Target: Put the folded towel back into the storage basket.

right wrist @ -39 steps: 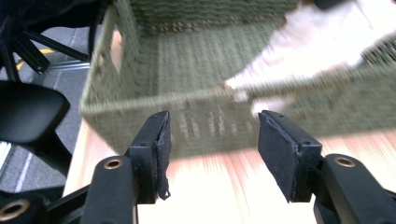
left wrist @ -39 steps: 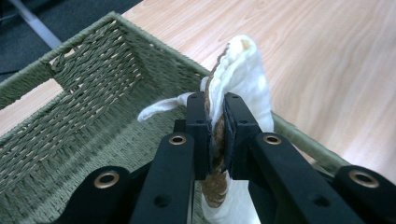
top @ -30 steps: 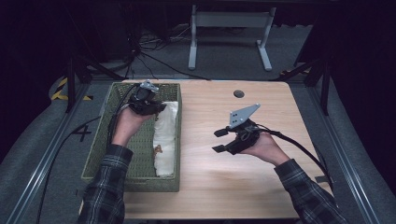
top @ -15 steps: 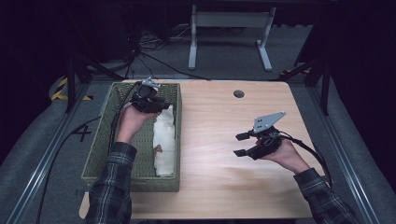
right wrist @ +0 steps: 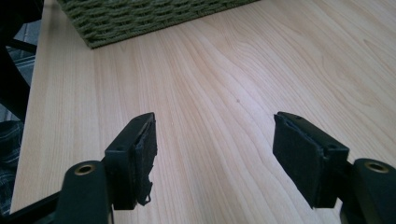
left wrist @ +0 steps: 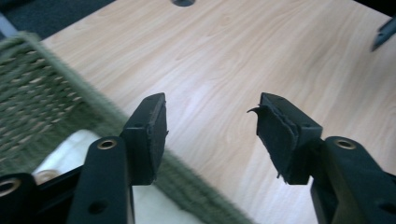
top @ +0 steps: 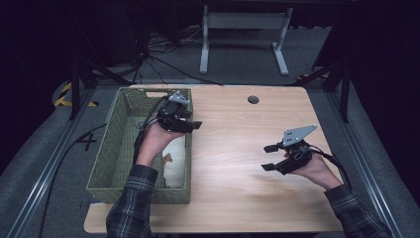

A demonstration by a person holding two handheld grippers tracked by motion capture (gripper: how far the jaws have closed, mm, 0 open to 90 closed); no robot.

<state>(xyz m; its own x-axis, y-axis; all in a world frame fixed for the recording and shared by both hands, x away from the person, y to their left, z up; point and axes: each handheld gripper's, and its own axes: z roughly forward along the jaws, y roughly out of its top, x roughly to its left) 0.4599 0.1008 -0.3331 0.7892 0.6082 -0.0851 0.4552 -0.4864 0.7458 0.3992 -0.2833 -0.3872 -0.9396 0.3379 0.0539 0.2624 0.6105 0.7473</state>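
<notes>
At the left edge of the table (top: 237, 148) stands a green woven basket (top: 111, 148), and in it, along its right wall, lies a white cloth (top: 174, 158) with a small brown mark on it. We judge the work in hand to be the putting away of that cloth; it now rests inside, touched by neither tool.

The left gripper (top: 190, 125) is held above the basket's right rim, toward the far end, jaws pointing out over the bare table. Its jaws have just been opening and now stand apart with nothing between them — the left gripper view shows only wood grain in the gap, with the rim and a corner of the cloth below. That reads as a release: the hand is placed over the wall so the cloth falls inside rather than onto the table.

The right gripper (top: 270, 157) is near the right edge of the table, well apart from the basket, low over the wood. Its jaws have likewise been opening and stand wide and empty; the right gripper view looks across bare table to the basket's near corner (right wrist: 93, 44). We take its distance as deliberate — it has no part in the drop and is kept out of the way.

The pads (left wrist: 280, 137) of the left gripper look frayed at the edge. The rest of the table holds nothing but a cable hole (top: 253, 99) near the far edge.
</notes>
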